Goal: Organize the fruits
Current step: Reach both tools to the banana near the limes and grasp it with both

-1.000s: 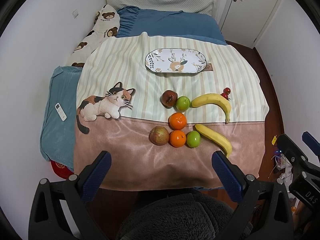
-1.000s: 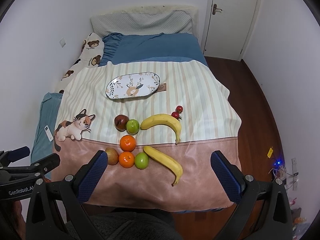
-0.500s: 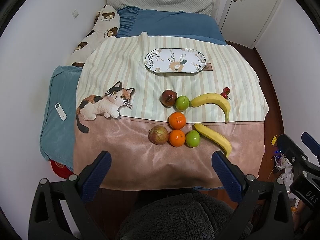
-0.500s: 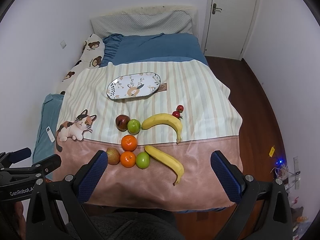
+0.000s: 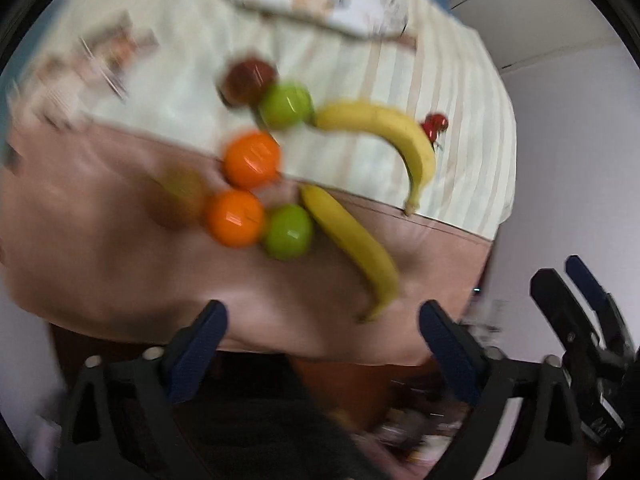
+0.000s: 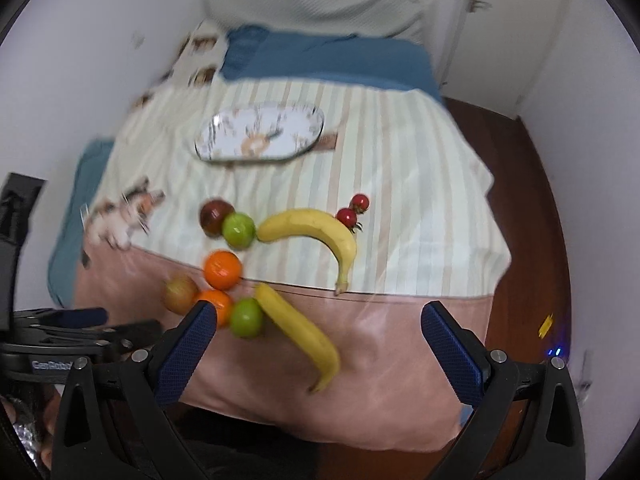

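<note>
Blur smears apple [image 5: 180, 200] | left claw [image 5: 320, 332] closing, empty | right claw [image 6: 320, 336] agape, empty

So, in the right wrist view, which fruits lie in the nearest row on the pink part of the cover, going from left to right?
Red-yellow apple → orange → green apple → banana.

Both grippers now sit lower and closer over the fruit. The left gripper [image 5: 322, 336] tilts, its jaws closing on nothing; the right gripper [image 6: 320, 334] hangs above the near banana [image 6: 298, 330].
</note>
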`<control>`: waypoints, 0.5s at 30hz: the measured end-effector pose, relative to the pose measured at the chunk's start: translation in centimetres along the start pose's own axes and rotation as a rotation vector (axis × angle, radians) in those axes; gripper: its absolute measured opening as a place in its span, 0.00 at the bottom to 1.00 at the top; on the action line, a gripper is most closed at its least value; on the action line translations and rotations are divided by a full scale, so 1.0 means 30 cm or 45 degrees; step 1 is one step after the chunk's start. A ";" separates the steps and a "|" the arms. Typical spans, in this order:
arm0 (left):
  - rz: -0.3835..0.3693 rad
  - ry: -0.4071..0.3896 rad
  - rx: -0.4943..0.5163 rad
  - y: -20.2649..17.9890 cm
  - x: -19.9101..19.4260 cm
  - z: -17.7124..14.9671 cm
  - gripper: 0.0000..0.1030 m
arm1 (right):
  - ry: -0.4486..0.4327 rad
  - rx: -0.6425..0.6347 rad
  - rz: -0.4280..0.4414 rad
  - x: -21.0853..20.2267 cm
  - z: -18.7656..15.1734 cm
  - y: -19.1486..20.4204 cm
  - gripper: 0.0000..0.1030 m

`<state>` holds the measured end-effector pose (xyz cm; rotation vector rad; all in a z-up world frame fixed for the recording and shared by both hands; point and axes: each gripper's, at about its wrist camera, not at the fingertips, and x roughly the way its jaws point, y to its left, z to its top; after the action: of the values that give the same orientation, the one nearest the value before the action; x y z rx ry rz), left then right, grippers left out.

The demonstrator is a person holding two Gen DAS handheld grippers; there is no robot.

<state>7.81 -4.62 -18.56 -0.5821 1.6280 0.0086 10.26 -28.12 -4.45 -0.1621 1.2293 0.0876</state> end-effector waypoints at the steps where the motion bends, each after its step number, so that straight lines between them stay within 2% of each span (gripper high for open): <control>1: -0.046 0.061 -0.060 0.004 0.072 0.015 0.80 | 0.025 -0.041 0.003 0.036 0.018 0.000 1.00; 3: -0.144 0.128 -0.145 0.003 0.160 0.025 0.75 | 0.057 -0.117 -0.006 0.088 0.054 0.003 0.99; 6: -0.224 0.175 -0.233 -0.014 0.265 0.037 0.74 | 0.125 -0.215 -0.002 0.183 0.122 0.029 0.98; 9: -0.247 0.178 -0.278 -0.029 0.344 0.050 0.74 | 0.174 -0.301 -0.013 0.277 0.175 0.037 0.97; 12: -0.264 0.176 -0.321 -0.048 0.412 0.061 0.74 | 0.230 -0.413 0.000 0.363 0.217 0.102 0.94; 15: -0.261 0.186 -0.350 -0.071 0.470 0.071 0.73 | 0.304 -0.514 -0.009 0.464 0.250 0.182 0.87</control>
<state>10.22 -10.86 -31.33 -0.9786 1.7139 0.0398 21.05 -21.74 -15.54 -0.5401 1.4386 0.3181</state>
